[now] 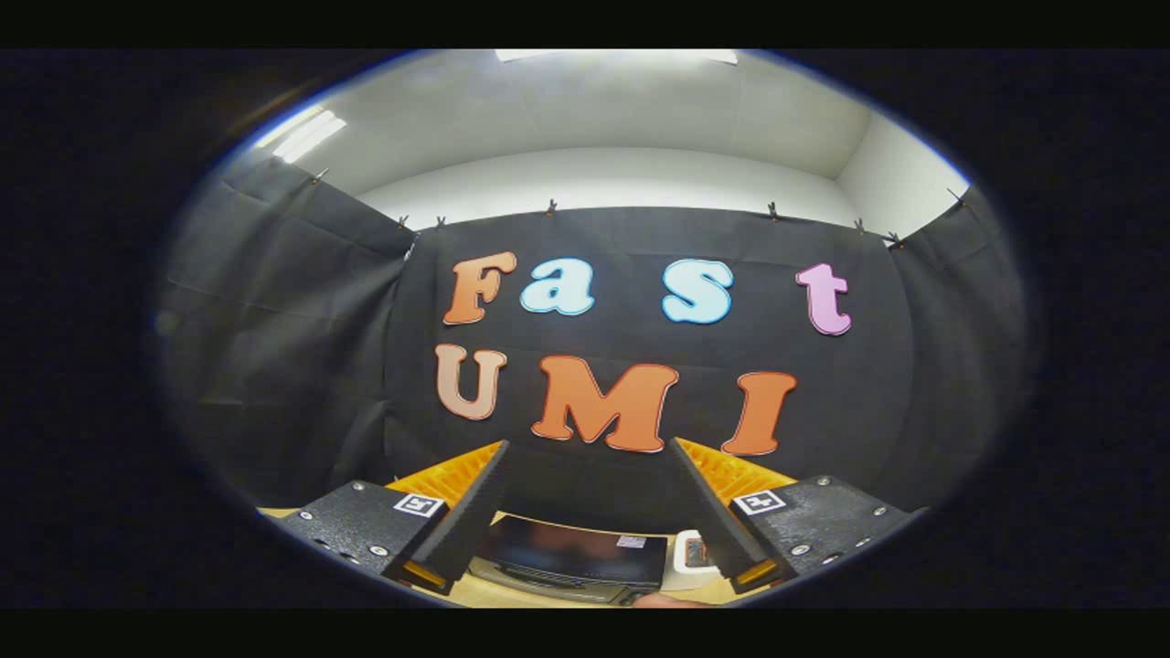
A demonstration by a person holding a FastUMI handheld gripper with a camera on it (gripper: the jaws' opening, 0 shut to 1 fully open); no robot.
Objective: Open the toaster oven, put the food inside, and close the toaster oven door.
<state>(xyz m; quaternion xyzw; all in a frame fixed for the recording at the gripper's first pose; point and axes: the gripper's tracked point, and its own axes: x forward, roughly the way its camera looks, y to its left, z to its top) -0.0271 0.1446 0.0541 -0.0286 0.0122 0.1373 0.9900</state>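
Cataloguing: we list what the gripper view gives us, item by item.

Gripper: fingers spread wide apart, nothing between them — we see only booth cloth through the gap, so it holds nothing.

Pose: raised and tipped upward, looking more at the booth wall and the ceiling than at the work. We judge this a carrying or waiting height, clear of the appliance.

Toaster oven: low between the fingers and well below them, standing on the pale wooden table. We look down on its dark top and the upper edge of its front. Whether the door is open or shut we cannot tell from this angle.

White object: just beside the oven, close to the inner edge of the right finger — partly hidden, too small for us to name; we will not call it the food.

Pinkish sliver: at the near edge of the table in front of the oven — possibly a fingertip or the food, we cannot tell.

Stage: wide fingers and a high pose would suit an approach to the door as well as a withdrawal after closing it — we leave it open.
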